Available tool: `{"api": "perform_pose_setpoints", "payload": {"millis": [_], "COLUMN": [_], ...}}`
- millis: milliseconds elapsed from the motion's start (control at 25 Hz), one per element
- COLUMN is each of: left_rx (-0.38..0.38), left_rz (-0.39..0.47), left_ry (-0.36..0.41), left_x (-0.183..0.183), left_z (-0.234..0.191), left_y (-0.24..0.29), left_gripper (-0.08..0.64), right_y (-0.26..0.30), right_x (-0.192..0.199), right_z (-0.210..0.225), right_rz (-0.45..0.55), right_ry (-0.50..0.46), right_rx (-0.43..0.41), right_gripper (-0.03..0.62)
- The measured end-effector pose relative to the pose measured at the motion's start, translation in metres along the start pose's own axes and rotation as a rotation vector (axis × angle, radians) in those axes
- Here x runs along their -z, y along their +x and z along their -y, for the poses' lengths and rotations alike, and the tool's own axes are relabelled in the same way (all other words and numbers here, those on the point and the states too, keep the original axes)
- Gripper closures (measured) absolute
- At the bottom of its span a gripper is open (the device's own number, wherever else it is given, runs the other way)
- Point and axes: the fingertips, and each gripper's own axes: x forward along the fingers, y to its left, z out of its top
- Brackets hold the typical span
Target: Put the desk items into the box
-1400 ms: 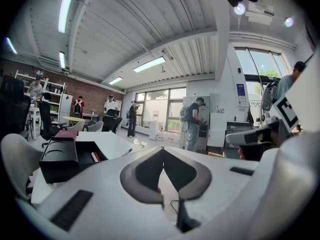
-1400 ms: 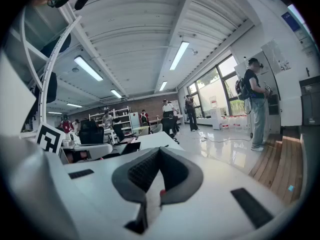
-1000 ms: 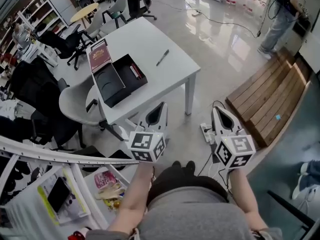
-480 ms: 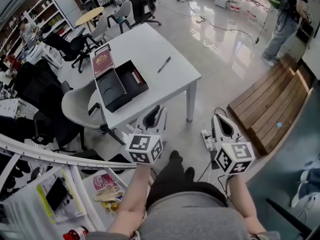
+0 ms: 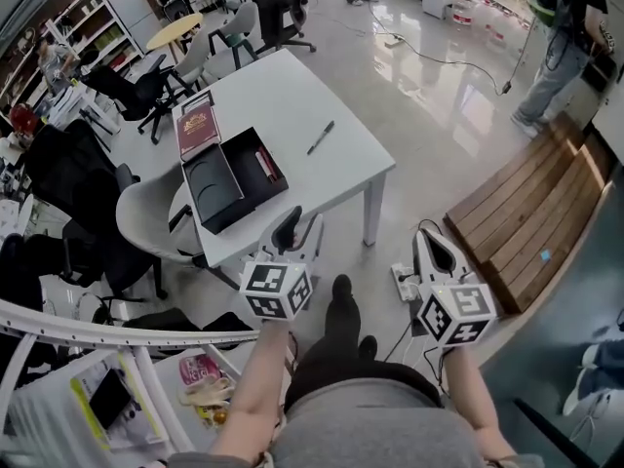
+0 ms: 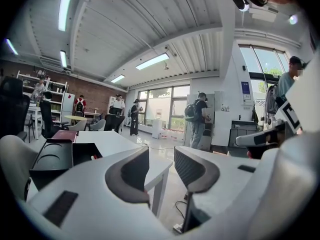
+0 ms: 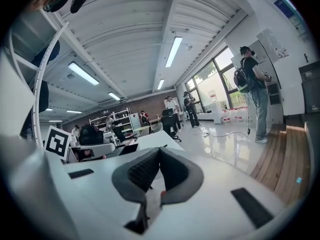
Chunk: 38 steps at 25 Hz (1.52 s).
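Note:
A white table [image 5: 292,96] stands ahead of me in the head view. On its near left lies an open black box [image 5: 234,175] with a small red item [image 5: 265,164] inside and a red-printed lid [image 5: 197,125] behind it. A black pen [image 5: 320,137] lies alone to the box's right. My left gripper [image 5: 297,228] hangs in the air below the table's near edge, its jaws opening with nothing between them. In the left gripper view the left gripper [image 6: 161,154] points at the table with the box [image 6: 52,159] off to the left. My right gripper [image 5: 430,236] is shut and empty over the floor.
A grey chair [image 5: 151,213] stands against the table's left side, with black office chairs [image 5: 136,86] behind. A power strip with cables [image 5: 403,266] lies on the floor by the right gripper. A wooden platform [image 5: 522,203] is at right. A white shelf rail [image 5: 117,318] crosses lower left.
The left gripper's jaws have gone from shut to wide apart and it has crept toward the table edge. The person has stepped forward. The right gripper stays shut and barely moves.

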Motion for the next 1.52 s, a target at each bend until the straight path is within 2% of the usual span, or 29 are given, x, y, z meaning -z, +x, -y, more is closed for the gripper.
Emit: {"api": "perform_pose_setpoints", "payload": {"millis": [800,1080,1520], "left_rx": [0.018,0.049,0.103], "left_rz": [-0.078,-0.106,-0.146], "left_ry": [0.015,0.048,0.049], "left_x": [-0.003,-0.010,-0.015], "left_z": [-0.077,-0.106,-0.142], "left_y": [0.122,0.158,0.207], "left_gripper": [0.411,0.411,0.411], "right_y": [0.141,0.196,0.254], "right_x": [-0.023,-0.030,-0.041], "right_z": [0.029,0.029,0.026], "right_rz": [-0.078,-0.106,-0.122], "right_ry": [0.010,0.013,0.015], "right_rx": [0.024,0.035,0.069], "right_gripper": [0.589,0.589,0.589]}}
